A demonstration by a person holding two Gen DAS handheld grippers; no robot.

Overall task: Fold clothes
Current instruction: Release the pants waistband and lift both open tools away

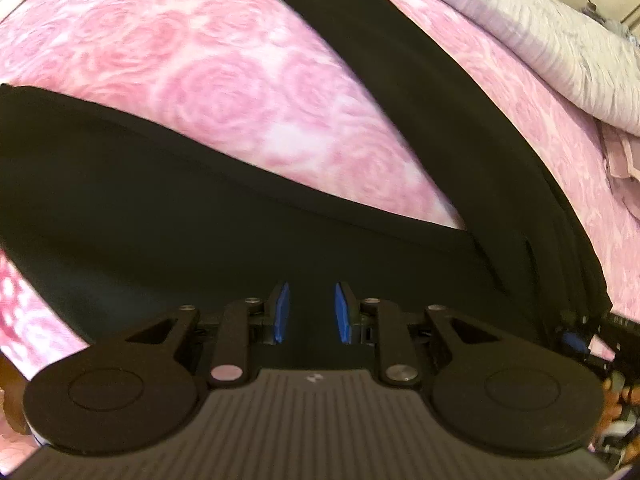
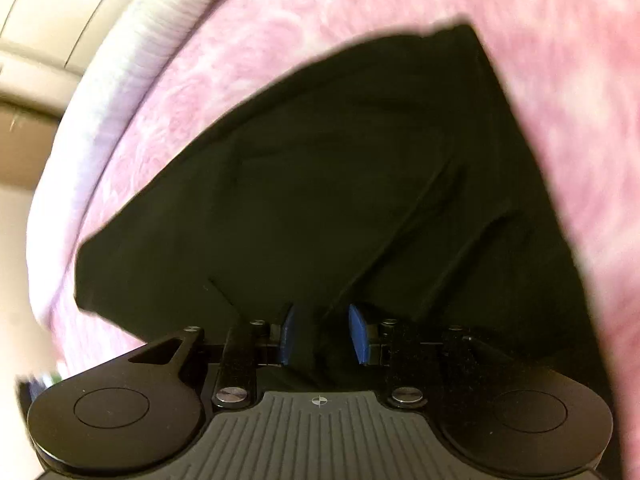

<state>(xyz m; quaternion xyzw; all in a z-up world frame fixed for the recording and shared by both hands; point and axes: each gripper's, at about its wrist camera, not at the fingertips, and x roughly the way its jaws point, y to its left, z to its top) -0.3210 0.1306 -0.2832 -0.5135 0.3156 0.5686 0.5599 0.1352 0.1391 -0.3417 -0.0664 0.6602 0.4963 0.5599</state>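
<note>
Lying spread on the pink rose-patterned bedspread (image 1: 224,92), the black fabric garment (image 1: 160,208) runs from nine o'clock toward five o'clock in the left wrist view, a second band of it rising toward twelve. Over it the left gripper (image 1: 311,312) has its blue pads spread with only dark cloth beneath the gap. In the right wrist view the right gripper (image 2: 323,334) pinches a fold of the garment (image 2: 340,160) between its blue pads, with the grey-white quilted blanket (image 2: 132,52) at ten o'clock.
</note>
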